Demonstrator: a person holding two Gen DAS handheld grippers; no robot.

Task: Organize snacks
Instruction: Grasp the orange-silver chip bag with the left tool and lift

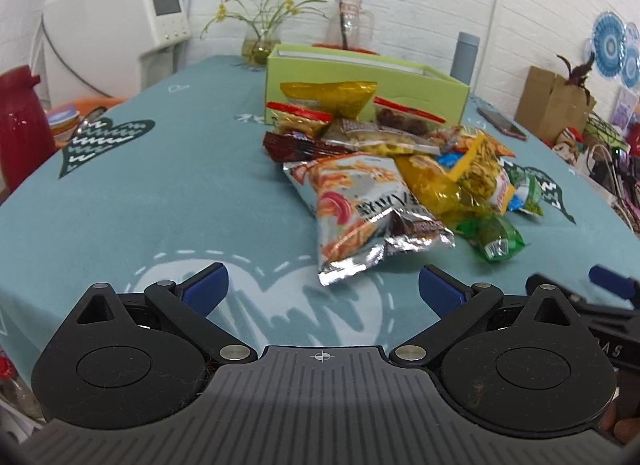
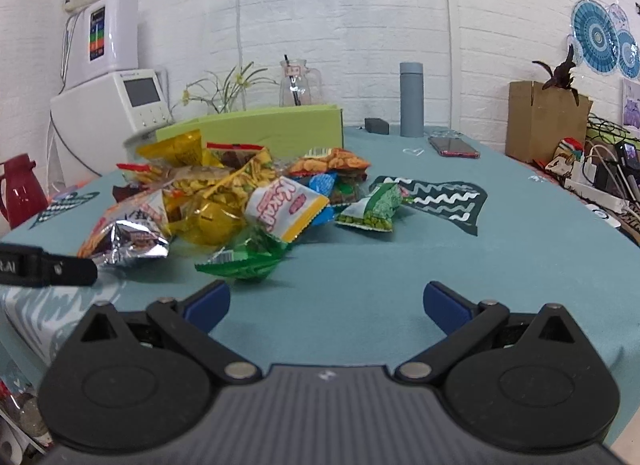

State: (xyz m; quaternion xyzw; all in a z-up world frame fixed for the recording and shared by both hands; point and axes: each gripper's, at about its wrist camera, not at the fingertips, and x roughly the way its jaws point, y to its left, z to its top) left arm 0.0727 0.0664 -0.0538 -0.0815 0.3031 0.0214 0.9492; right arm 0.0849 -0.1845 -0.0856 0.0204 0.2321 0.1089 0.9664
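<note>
Both my grippers wait spread and empty before the snack pile (image 1: 384, 169).

My left gripper (image 1: 323, 289) and right gripper (image 2: 326, 305) hover short of it; the green box (image 1: 360, 81) stands just behind, presumably for filling.

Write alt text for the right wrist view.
Open tongs hover low over a teal tablecloth, facing a heap of snack packets with a green box behind it. A phone and grey flask stand further back.

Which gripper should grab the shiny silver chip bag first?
Probably the left gripper: it is open and the silver chip bag lies straight ahead of it. The right gripper, also open, faces bare tablecloth.
</note>
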